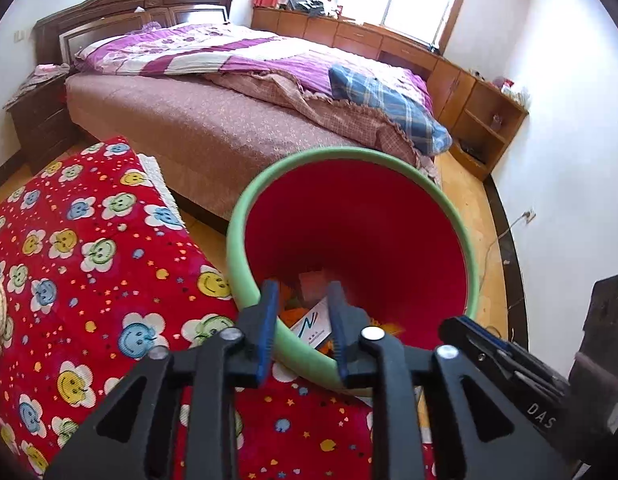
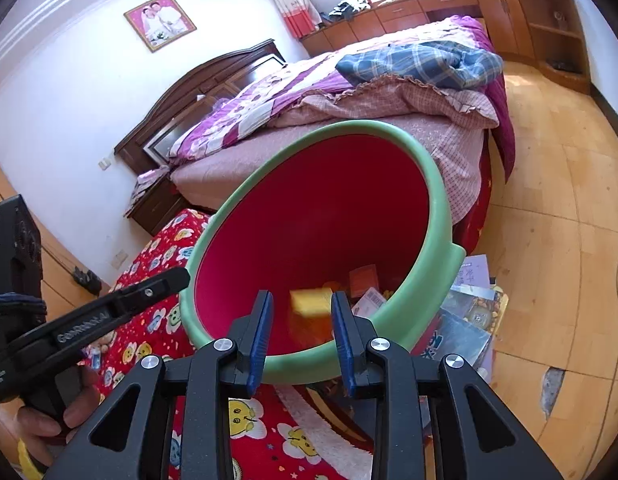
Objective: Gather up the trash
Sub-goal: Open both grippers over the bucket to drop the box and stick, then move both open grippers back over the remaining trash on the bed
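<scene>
A red bin with a green rim [image 1: 245, 256] [image 2: 441, 216] stands tilted against the red smiley-face blanket [image 1: 89, 260]. Several pieces of trash lie inside, among them a white carton [image 1: 311, 326]. My left gripper [image 1: 303, 300] straddles the near rim, one finger outside and one inside; it looks clamped on the rim. My right gripper [image 2: 301, 312] is open over the bin's mouth. A blurred yellow-orange box [image 2: 311, 312] is between and just beyond its fingers, not gripped, in mid-air inside the bin.
A bed [image 1: 229, 120] with purple and plaid bedding stands behind the bin. Books and magazines [image 2: 465, 312] lie on the wooden floor [image 2: 557, 240] to the bin's right. Wooden cabinets [image 1: 389, 44] line the far wall. A nightstand [image 1: 37, 120] stands at the left.
</scene>
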A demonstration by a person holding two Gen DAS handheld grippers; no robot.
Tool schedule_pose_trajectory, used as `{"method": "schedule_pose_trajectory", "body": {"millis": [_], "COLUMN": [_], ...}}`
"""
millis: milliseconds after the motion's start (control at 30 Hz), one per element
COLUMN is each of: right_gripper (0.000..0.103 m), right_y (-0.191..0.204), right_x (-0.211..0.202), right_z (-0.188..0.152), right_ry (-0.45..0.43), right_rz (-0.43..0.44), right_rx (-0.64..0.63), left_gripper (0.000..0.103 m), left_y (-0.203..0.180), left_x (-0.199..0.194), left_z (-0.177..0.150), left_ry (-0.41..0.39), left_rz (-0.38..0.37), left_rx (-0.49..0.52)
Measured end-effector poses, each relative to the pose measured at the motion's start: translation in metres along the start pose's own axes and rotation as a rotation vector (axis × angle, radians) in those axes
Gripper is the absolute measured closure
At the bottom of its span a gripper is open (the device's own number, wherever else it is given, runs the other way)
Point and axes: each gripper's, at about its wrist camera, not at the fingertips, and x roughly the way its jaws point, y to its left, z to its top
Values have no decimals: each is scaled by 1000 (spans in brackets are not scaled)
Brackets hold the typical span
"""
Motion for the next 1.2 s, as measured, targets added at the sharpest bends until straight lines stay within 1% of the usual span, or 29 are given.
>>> {"method": "schedule_pose_trajectory", "body": {"millis": [67, 133, 167, 333, 433, 600, 767, 1067, 1200], "right_gripper": [72, 69, 67, 65, 65, 64, 64, 64, 64], "right_y": [1, 2, 2, 9, 15, 22, 32, 53, 59], "right_x": [-1, -2, -4, -14, -20, -23, -22, -24, -24], "right_z": [-1, -2, -2, -5, -6, -8, -11, -19, -23], "right_ry": [-1, -4, -5, -23, -34, -32, -12, 3, 14], "right_rz": [-1, 2, 8, 23, 31, 42, 73, 97, 102], "right_rx": [-4, -3, 2, -11, -18, -23, -34, -73, -84], "left_gripper": [71, 64, 63, 63, 63, 63, 63, 63, 63], "left_y": [3, 5, 6, 19, 28, 46, 71, 137, 167], "left_x": [-5, -8, -11, -22, -32, -53, -73, -105, -110], "left_z": [-1, -4, -6, -16, -22, -27, -33, -42, -49], "left_ry": [-7, -6, -4, 6, -2, -30, -37, -49, -39], "left_rz": [10, 18, 22, 37, 54, 99, 141, 303, 363], "left_rx": [-2, -4, -10, -65, -90, -127, -155, -220, -266]}}
